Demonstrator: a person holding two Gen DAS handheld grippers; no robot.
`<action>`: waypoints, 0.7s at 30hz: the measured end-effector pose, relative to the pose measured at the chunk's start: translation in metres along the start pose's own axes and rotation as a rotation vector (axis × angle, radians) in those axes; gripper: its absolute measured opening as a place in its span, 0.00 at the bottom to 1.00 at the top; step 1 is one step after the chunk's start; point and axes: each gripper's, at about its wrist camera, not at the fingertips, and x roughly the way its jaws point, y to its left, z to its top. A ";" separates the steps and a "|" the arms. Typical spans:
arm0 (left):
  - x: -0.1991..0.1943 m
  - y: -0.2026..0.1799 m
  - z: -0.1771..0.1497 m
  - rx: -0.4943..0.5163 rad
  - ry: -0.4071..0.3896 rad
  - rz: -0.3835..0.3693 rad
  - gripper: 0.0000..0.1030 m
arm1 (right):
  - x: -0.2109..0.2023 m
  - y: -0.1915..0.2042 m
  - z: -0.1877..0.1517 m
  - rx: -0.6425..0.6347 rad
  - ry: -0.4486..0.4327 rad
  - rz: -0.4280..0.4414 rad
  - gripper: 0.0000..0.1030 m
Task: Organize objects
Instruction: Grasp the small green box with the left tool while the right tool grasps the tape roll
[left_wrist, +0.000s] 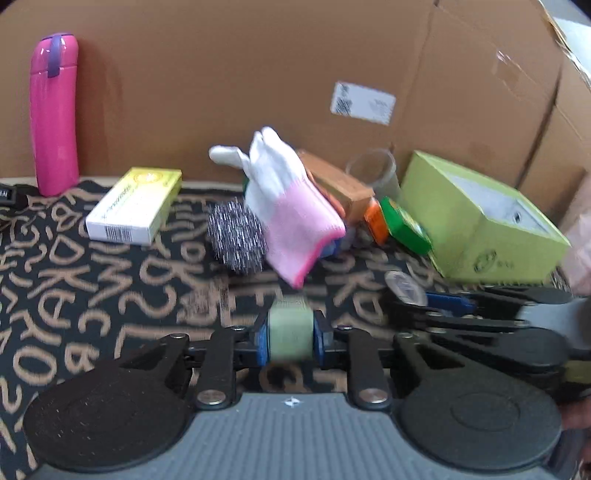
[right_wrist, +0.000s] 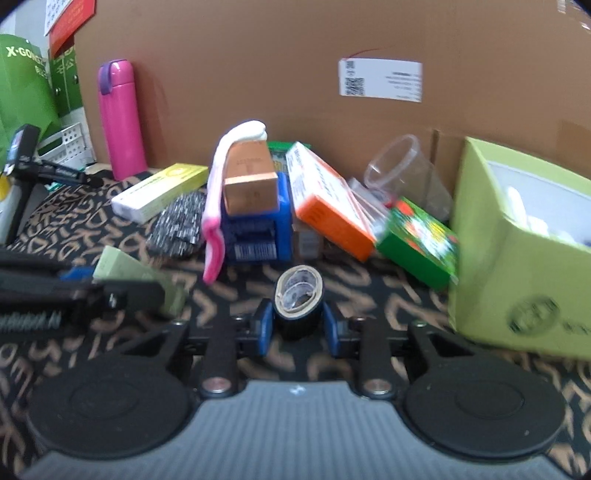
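While our left claw (left_wrist: 290, 341) pinches a pale green box (left_wrist: 290, 334) between its blue pads just above the patterned table (left_wrist: 92, 295), our right claw (right_wrist: 298, 325) closes on a black tape roll (right_wrist: 298, 301) standing on that cloth. Behind them we see a pink-and-white glove (left_wrist: 288, 206) draped over a pile with a brown box (right_wrist: 251, 184), a blue box (right_wrist: 258, 236) and an orange box (right_wrist: 328, 206). A steel scourer (left_wrist: 236, 236) lies beside the glove, a yellow-white carton (left_wrist: 135, 205) further left, a pink bottle (left_wrist: 54, 114) upright against the cardboard wall (left_wrist: 221, 74), and an open lime box (right_wrist: 517, 251) at right
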 end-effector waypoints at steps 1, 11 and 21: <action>-0.002 0.000 -0.006 0.008 0.014 -0.010 0.22 | -0.010 -0.003 -0.008 0.000 0.008 -0.007 0.27; -0.002 -0.011 -0.014 0.005 0.027 0.024 0.30 | -0.059 -0.007 -0.038 -0.016 0.000 -0.052 0.32; -0.001 -0.017 -0.015 0.008 0.027 0.067 0.29 | -0.048 -0.010 -0.037 0.028 0.005 -0.041 0.35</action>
